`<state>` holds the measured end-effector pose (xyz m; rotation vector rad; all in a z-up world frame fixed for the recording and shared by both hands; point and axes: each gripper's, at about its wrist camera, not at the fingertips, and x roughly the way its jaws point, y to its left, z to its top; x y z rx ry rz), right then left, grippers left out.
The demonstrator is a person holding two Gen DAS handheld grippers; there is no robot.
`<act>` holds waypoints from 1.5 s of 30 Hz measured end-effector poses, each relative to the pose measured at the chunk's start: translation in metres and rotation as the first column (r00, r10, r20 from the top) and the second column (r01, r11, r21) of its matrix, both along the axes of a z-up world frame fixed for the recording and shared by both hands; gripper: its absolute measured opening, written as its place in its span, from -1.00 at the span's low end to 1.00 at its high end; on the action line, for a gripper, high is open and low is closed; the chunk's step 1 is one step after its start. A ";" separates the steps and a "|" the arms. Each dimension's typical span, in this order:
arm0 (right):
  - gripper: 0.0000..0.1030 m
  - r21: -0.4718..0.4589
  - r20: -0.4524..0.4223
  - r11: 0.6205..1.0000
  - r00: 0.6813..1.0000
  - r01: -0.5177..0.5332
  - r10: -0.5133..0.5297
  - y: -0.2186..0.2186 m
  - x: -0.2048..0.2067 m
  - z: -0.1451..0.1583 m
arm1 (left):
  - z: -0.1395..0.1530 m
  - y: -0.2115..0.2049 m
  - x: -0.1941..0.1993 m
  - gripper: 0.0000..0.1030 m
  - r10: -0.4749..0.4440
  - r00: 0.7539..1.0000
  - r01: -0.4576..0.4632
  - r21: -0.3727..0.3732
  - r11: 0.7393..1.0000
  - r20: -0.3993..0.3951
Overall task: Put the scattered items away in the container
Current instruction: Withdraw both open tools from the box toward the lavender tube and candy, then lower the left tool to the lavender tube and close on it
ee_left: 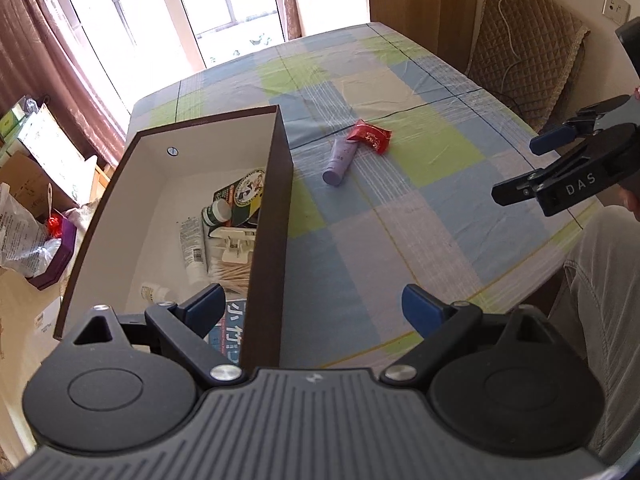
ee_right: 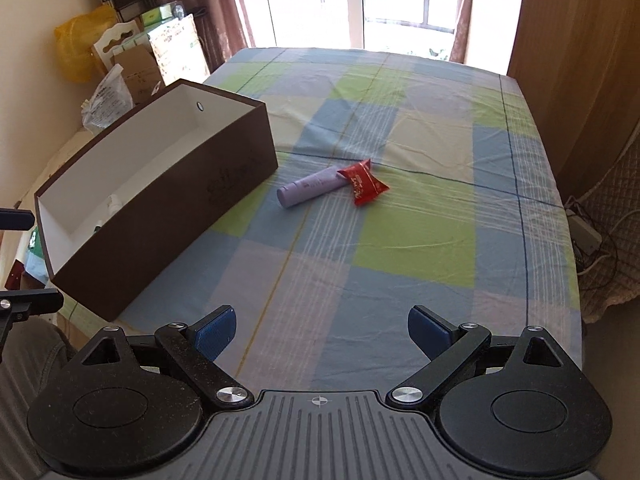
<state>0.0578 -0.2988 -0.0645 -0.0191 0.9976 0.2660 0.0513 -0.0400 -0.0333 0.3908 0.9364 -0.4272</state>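
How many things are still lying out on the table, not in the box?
2: a purple tube beside the brown box, and a red packet touching the tube's far end.

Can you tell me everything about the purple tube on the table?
The purple tube is a soft-looking, pale lilac squeeze tube, plastic by its look, with a flat round cap at one end. It lies on its side on the checked tablecloth, cap end nearer the brown box but not touching it. Its far end touches the red packet, which overlaps it. Small print on it is unreadable. Neither claw touches it.
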 end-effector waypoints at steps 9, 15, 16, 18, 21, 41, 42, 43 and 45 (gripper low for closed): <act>0.90 0.007 -0.037 0.998 0.997 0.068 -0.068 -0.020 0.001 -0.018 | -0.028 -0.025 0.007 0.81 0.007 0.999 -0.007 -0.004 1.000 -0.041; 0.90 0.009 -0.068 0.994 0.992 0.109 -0.108 -0.033 0.003 -0.031 | -0.046 -0.038 0.016 0.81 0.009 0.999 -0.009 0.002 1.000 -0.035; 0.90 0.006 -0.071 0.993 0.991 0.115 -0.114 -0.035 0.003 -0.033 | -0.048 -0.039 0.018 0.81 0.008 0.999 -0.008 0.001 1.000 -0.031; 0.90 0.002 -0.077 0.992 0.989 0.127 -0.126 -0.038 0.006 -0.038 | -0.053 -0.041 0.023 0.81 0.010 1.000 -0.010 -0.004 1.000 -0.026; 0.90 0.000 -0.086 0.990 0.986 0.144 -0.144 -0.044 0.010 -0.045 | -0.060 -0.046 0.031 0.81 0.009 1.000 -0.009 -0.011 1.000 -0.018; 0.90 -0.020 -0.120 0.964 0.957 0.264 -0.264 -0.090 0.055 -0.094 | -0.097 -0.104 0.112 0.52 -0.041 0.999 0.040 0.015 0.999 0.027; 0.90 -0.022 -0.120 0.962 0.955 0.271 -0.272 -0.094 0.058 -0.095 | -0.099 -0.108 0.119 0.44 -0.043 0.999 0.043 0.016 0.999 0.029; 0.90 -0.023 -0.119 0.959 0.952 0.282 -0.283 -0.098 0.061 -0.096 | -0.102 -0.112 0.126 0.33 -0.046 0.998 0.045 0.018 0.999 0.030; 0.90 -0.017 -0.118 0.952 0.945 0.306 -0.306 -0.107 0.066 -0.098 | -0.109 -0.121 0.140 0.22 -0.045 0.999 0.044 0.034 0.998 0.030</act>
